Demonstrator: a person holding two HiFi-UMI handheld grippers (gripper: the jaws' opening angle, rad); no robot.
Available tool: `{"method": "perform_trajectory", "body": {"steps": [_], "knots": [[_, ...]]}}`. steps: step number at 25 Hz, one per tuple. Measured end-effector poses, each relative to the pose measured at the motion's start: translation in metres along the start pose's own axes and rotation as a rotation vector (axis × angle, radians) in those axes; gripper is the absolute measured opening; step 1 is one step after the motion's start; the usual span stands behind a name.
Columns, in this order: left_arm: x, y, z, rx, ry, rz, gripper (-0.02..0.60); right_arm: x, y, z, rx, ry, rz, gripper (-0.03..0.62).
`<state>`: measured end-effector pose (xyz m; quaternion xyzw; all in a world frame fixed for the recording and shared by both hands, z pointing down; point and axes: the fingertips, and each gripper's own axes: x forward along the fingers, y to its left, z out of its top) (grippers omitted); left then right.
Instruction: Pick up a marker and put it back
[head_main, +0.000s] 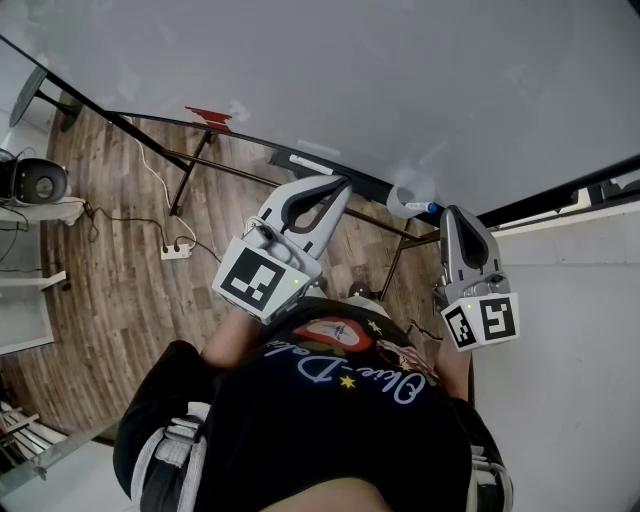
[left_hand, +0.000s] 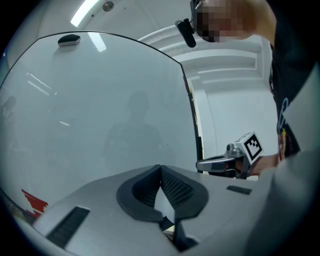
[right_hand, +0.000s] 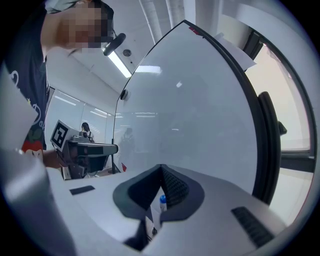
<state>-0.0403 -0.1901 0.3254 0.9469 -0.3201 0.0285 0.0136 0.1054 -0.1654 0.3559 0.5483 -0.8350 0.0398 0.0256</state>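
2 grippers: left gripper (head_main: 338, 185) and right gripper (head_main: 451, 211), both closed on nothing. 1 blue-capped marker (head_main: 426, 207) at the whiteboard's (head_main: 400, 80) lower edge, seen in head and right gripper views only.

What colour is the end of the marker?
Blue. The marker has a blue cap, and it shows best in the right gripper view.

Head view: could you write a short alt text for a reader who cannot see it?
From above, a person in a black shirt points the left hand-held gripper and the right hand-held gripper, both shut, at a whiteboard. A blue-capped marker lies at the board's lower edge, by the right one's tip.
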Motion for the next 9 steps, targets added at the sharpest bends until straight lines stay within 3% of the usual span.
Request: {"method": "perform_trajectory", "body": {"steps": [9], "knots": [[0.0002, -0.0021, -0.0006, 0.003, 0.003, -0.005, 0.003, -0.0021, -0.0002, 0.0005, -0.001, 0.0, -0.001, 0.0]]}}
